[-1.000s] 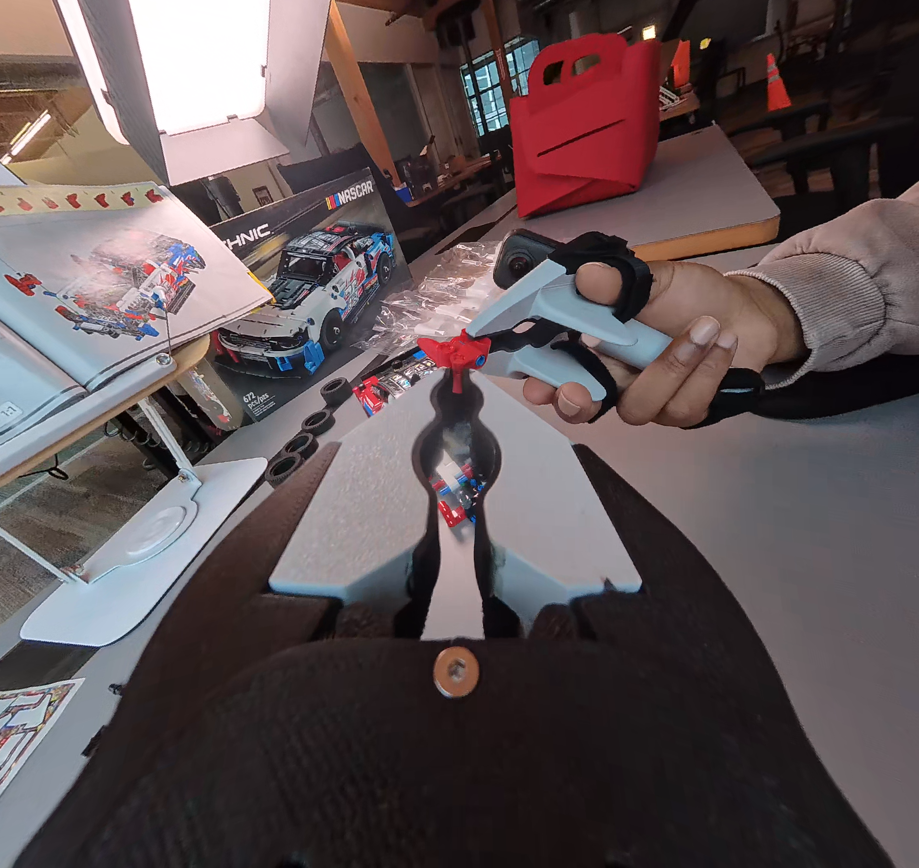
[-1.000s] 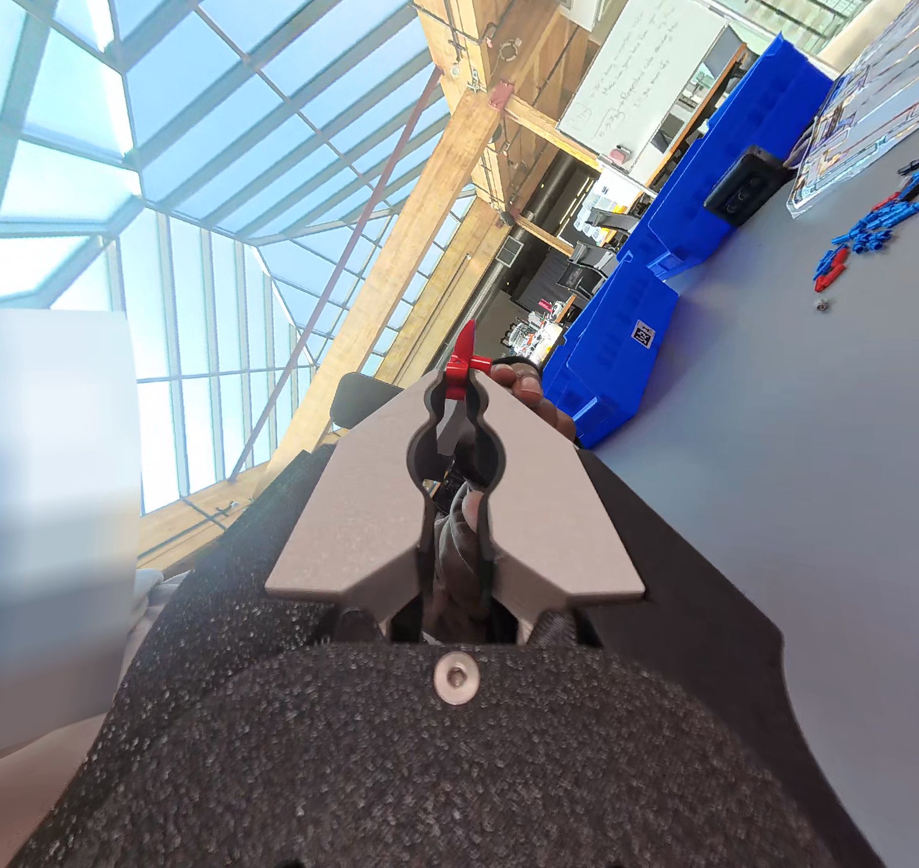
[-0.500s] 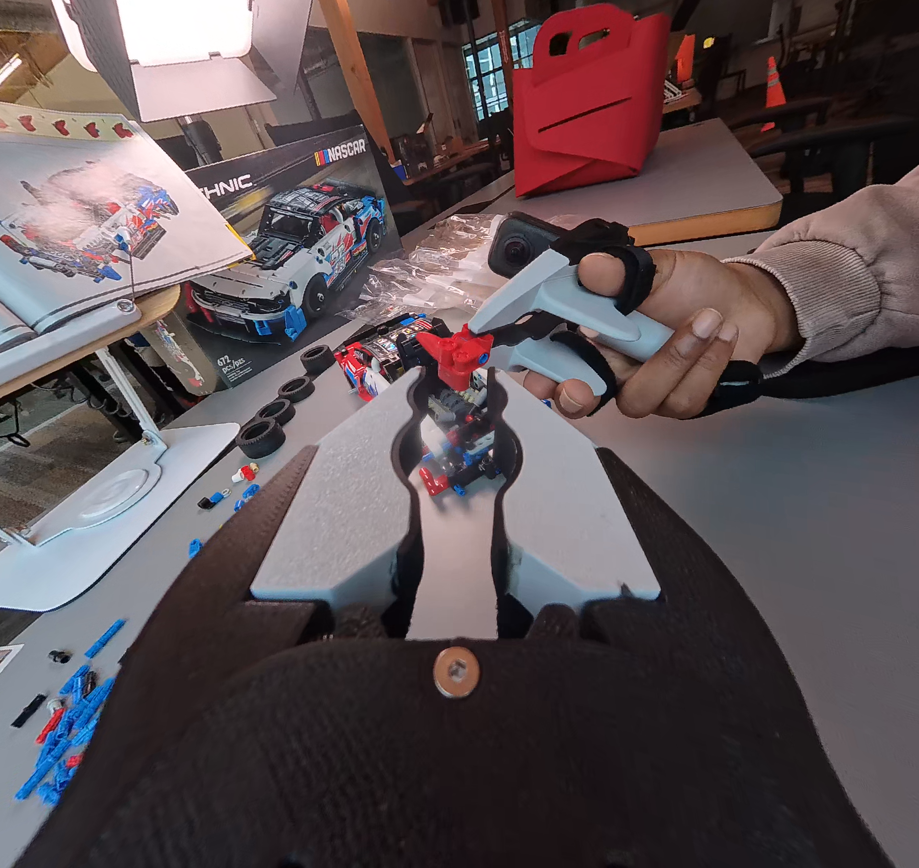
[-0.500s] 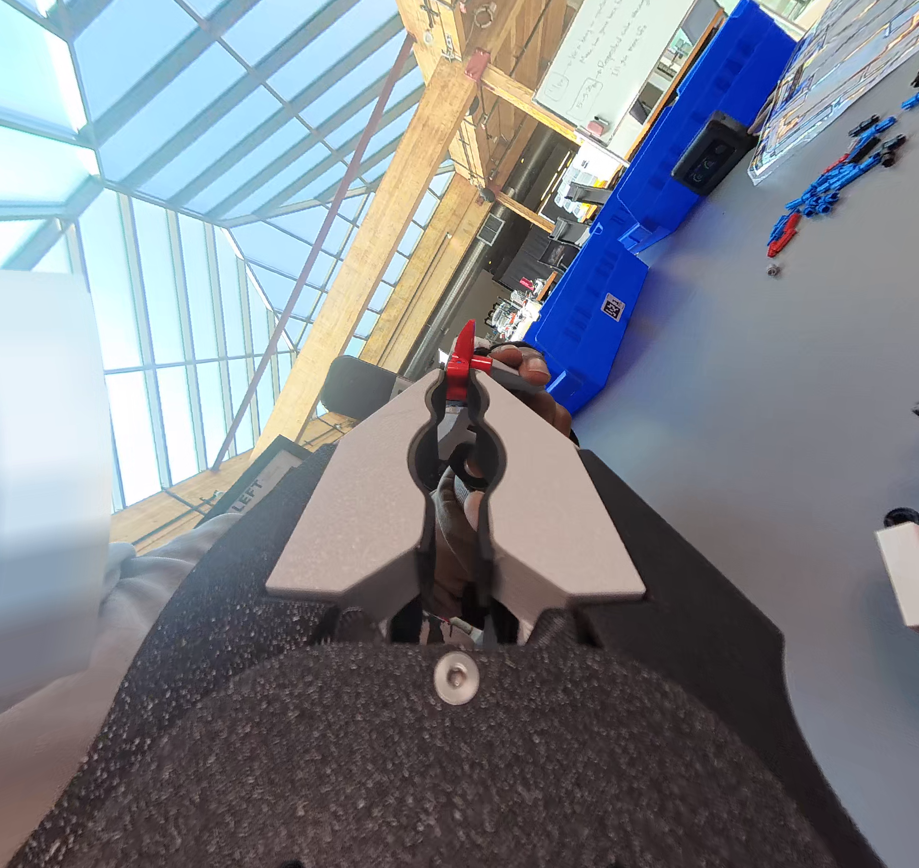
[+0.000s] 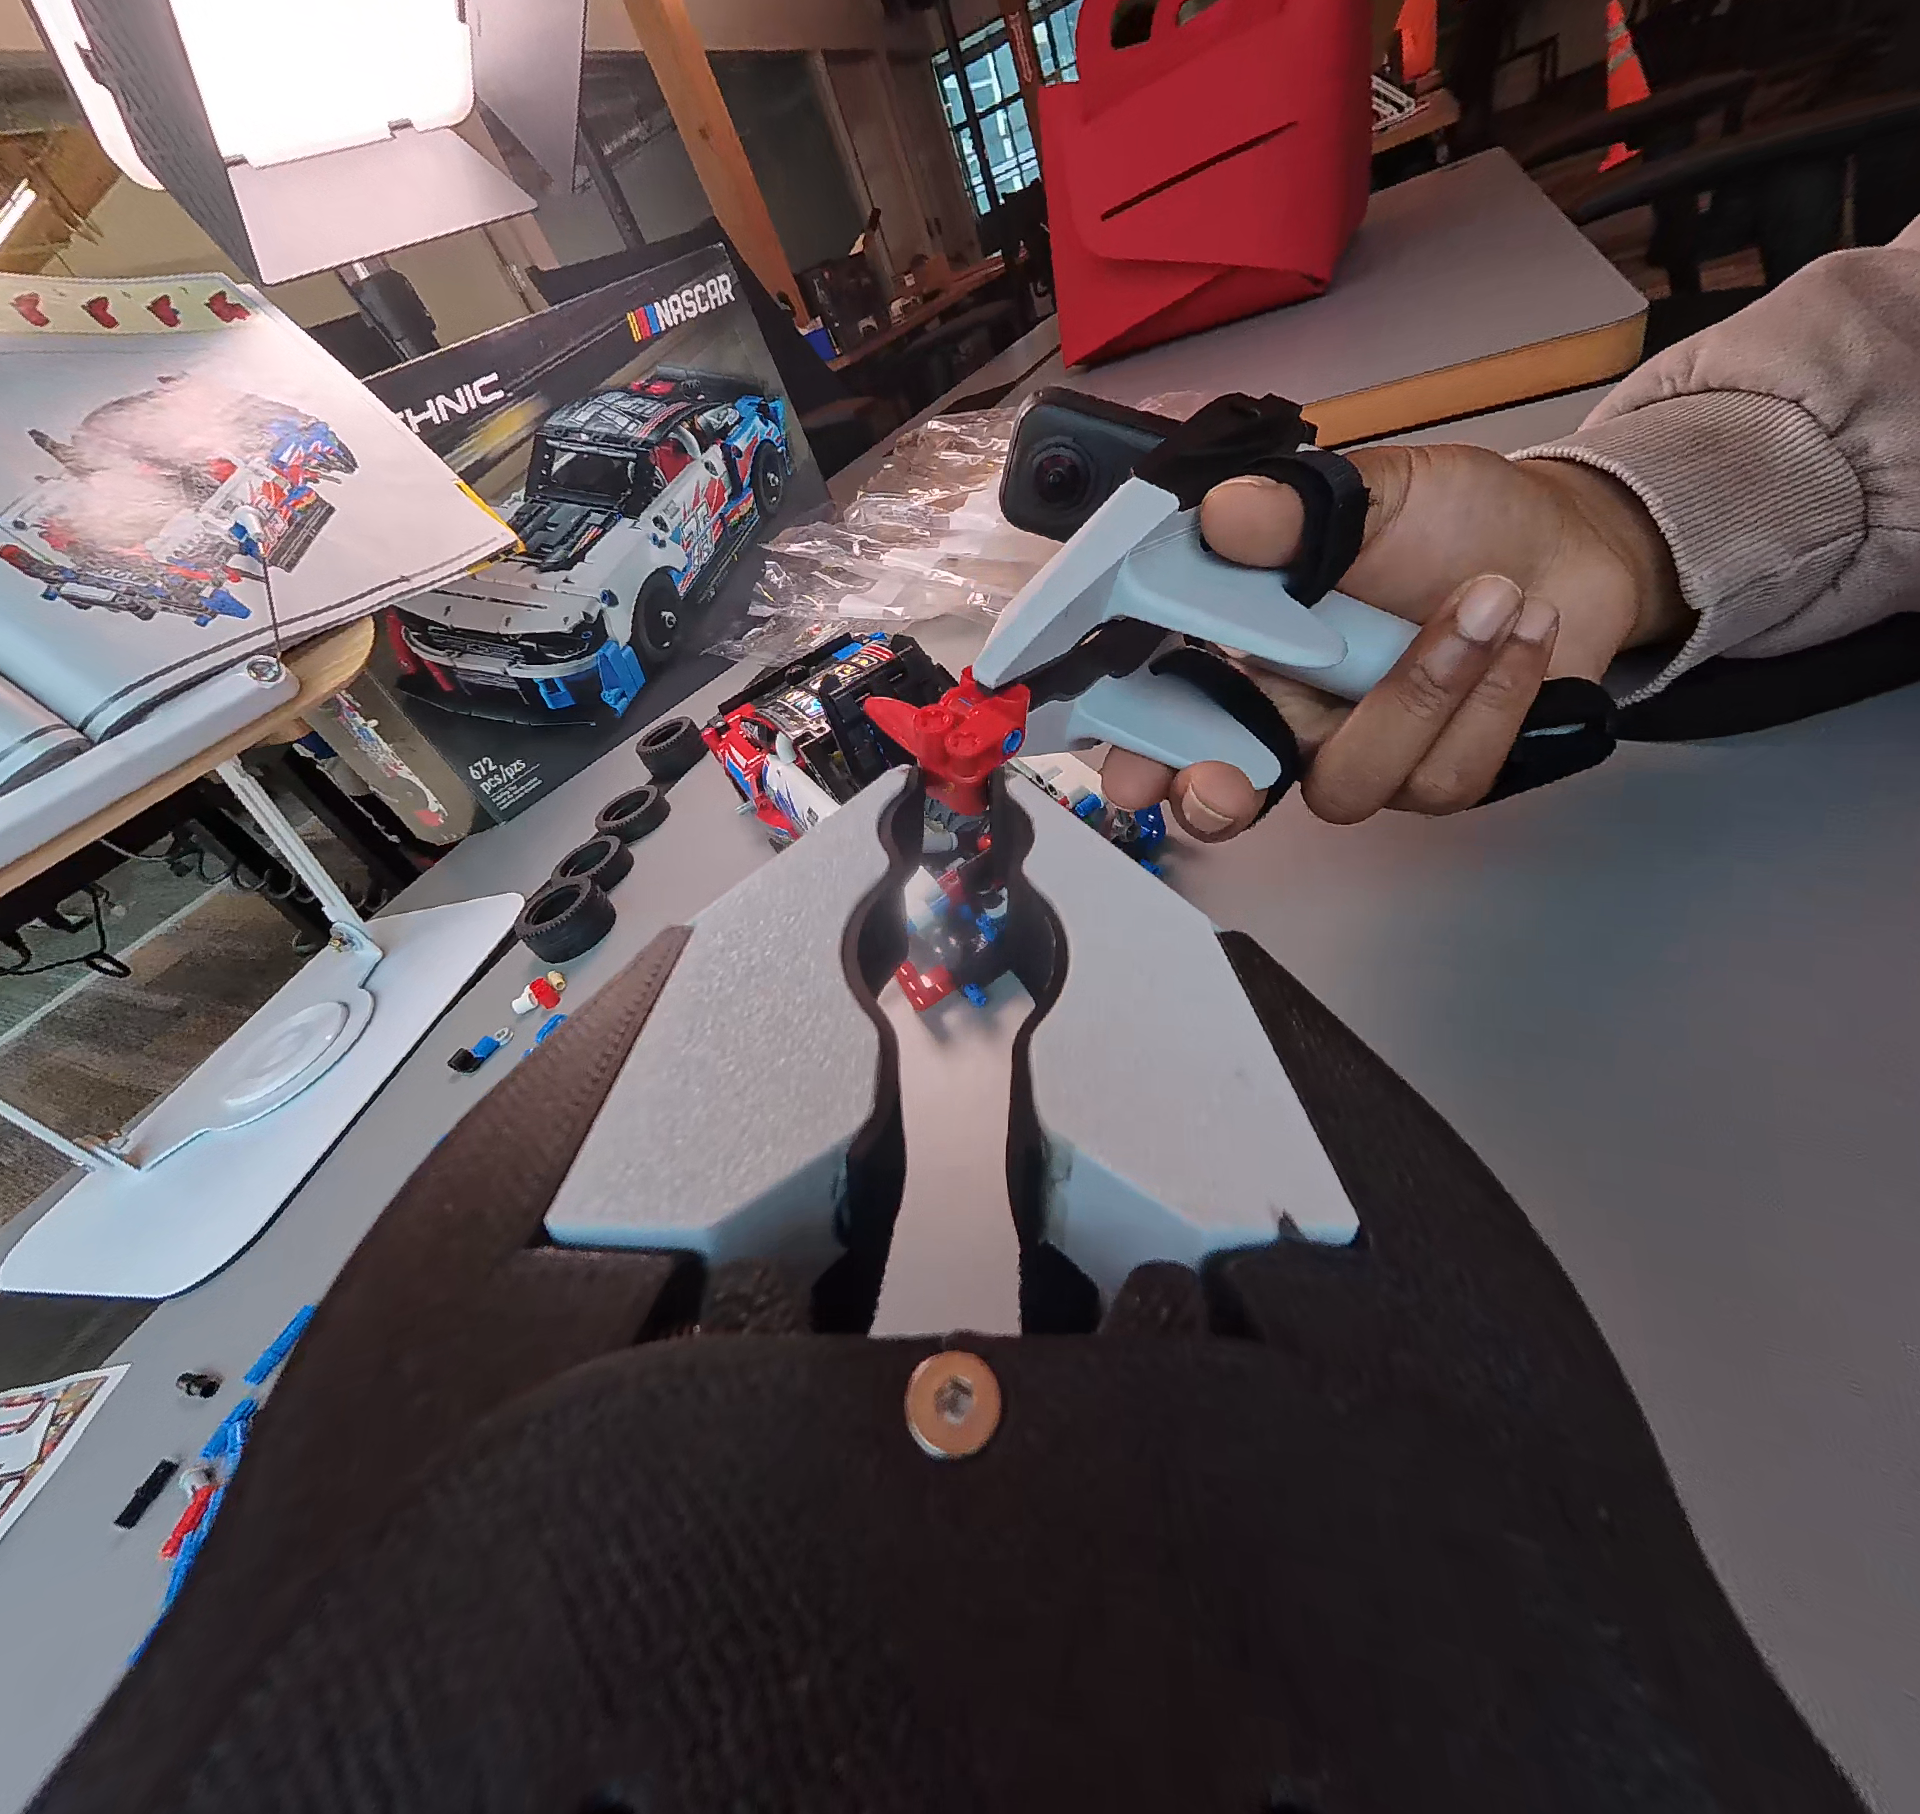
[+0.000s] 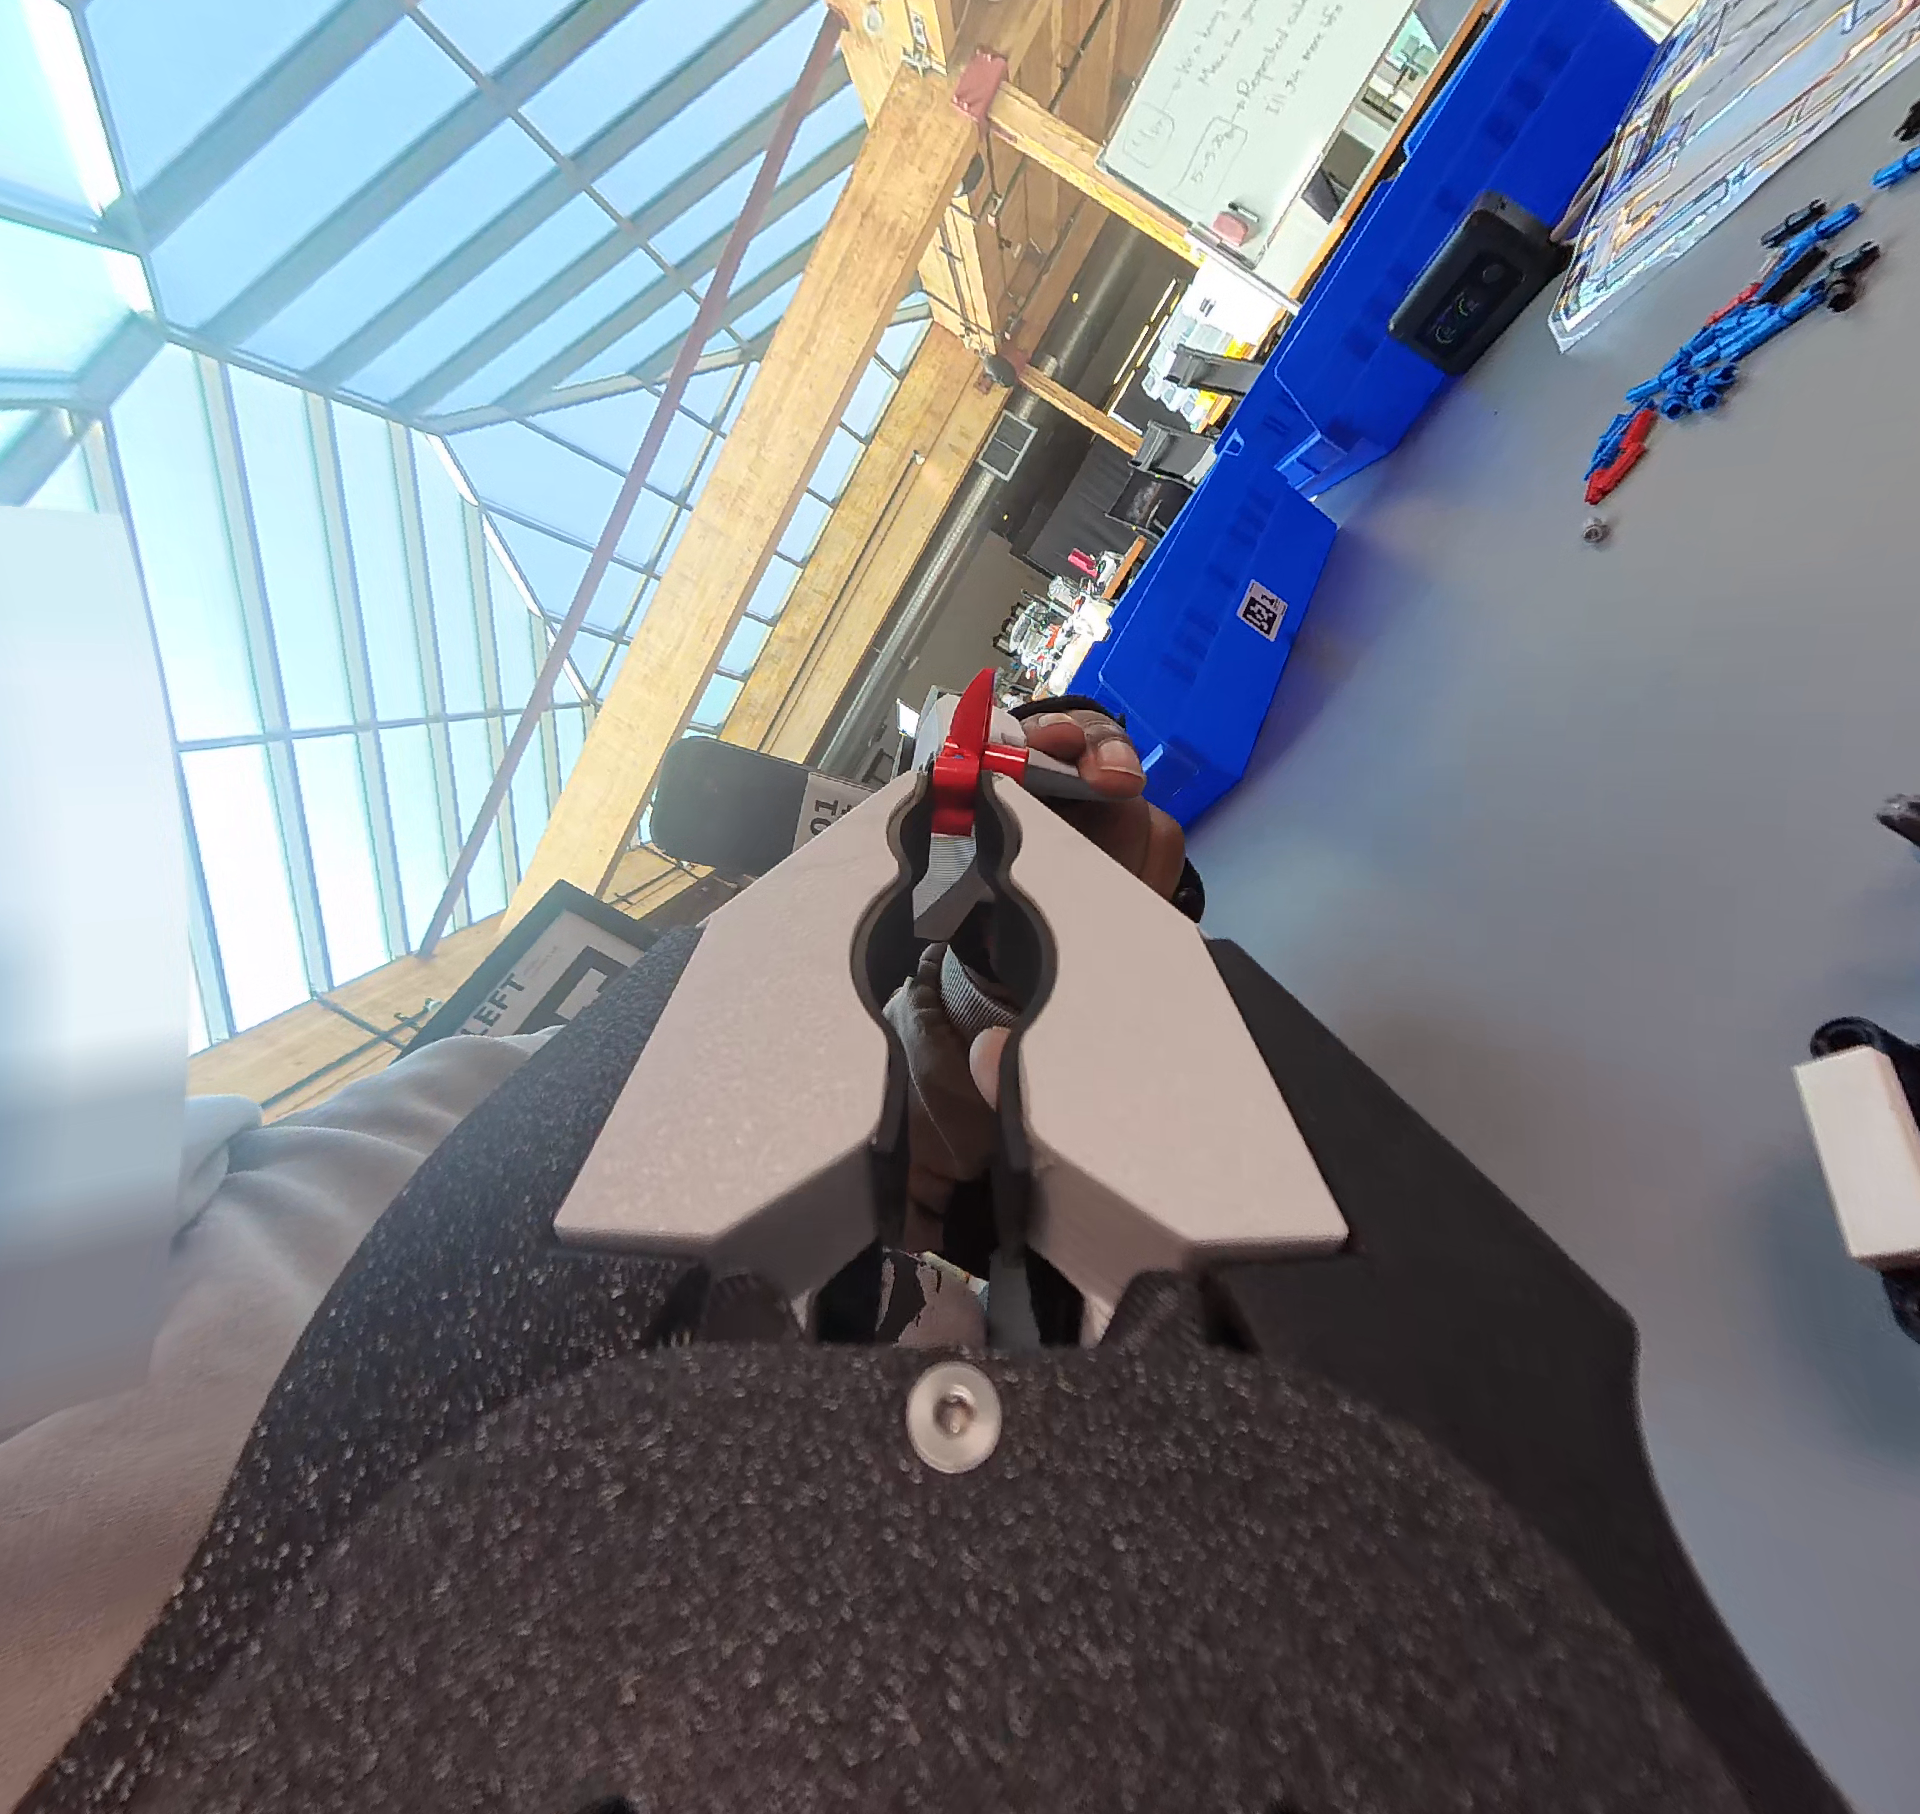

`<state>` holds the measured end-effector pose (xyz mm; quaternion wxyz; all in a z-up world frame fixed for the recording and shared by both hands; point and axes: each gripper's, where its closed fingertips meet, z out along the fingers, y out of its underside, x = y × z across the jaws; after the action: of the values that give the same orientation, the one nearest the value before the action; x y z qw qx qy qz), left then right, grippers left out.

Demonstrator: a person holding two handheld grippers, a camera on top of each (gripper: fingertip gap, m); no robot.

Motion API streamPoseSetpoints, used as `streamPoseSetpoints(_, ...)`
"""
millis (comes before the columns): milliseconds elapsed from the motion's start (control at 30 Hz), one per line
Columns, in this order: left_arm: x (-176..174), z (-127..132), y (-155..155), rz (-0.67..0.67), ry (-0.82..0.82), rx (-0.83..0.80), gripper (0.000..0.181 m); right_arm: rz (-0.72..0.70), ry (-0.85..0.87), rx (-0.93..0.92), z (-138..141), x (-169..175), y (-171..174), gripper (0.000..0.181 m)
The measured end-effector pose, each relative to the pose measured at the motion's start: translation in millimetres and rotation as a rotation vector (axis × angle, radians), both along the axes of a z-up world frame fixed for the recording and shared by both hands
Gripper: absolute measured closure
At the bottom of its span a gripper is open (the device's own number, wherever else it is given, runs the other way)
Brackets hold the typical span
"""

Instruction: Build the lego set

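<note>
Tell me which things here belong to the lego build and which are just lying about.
Part of the build:
red piece, pinched by both the left gripper and right gripper
half-built car
loose tyres
blue pins
instruction booklet
set box

Lying about:
red bag
blue bins
empty plastic bags

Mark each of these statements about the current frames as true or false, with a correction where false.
1. Both tools grip the same small red plastic lego piece. True: left tool and right tool both close on it.
2. Four loose black rubber tyres lie on the grey table. True.
3. The red felt bag sits on the floor. False: it stands on a farther table.
4. The blue plastic bins are stacked on the printed lego box. False: they stand apart.
</note>
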<state>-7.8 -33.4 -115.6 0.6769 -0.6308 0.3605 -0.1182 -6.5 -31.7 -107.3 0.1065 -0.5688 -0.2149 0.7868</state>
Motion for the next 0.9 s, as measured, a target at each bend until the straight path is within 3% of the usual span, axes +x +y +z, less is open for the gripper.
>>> streamPoseSetpoints(700,-3.3,-9.1,-2.5,-0.043,0.030,0.004,0.181,0.026,0.066,-0.134,-0.2,3.0,5.2,0.177)
streamPoseSetpoints(900,-0.4,-6.2,-3.7,-0.044,0.017,0.009,0.166,0.043,0.047,-0.114,-3.3,0.2,-3.2,0.177)
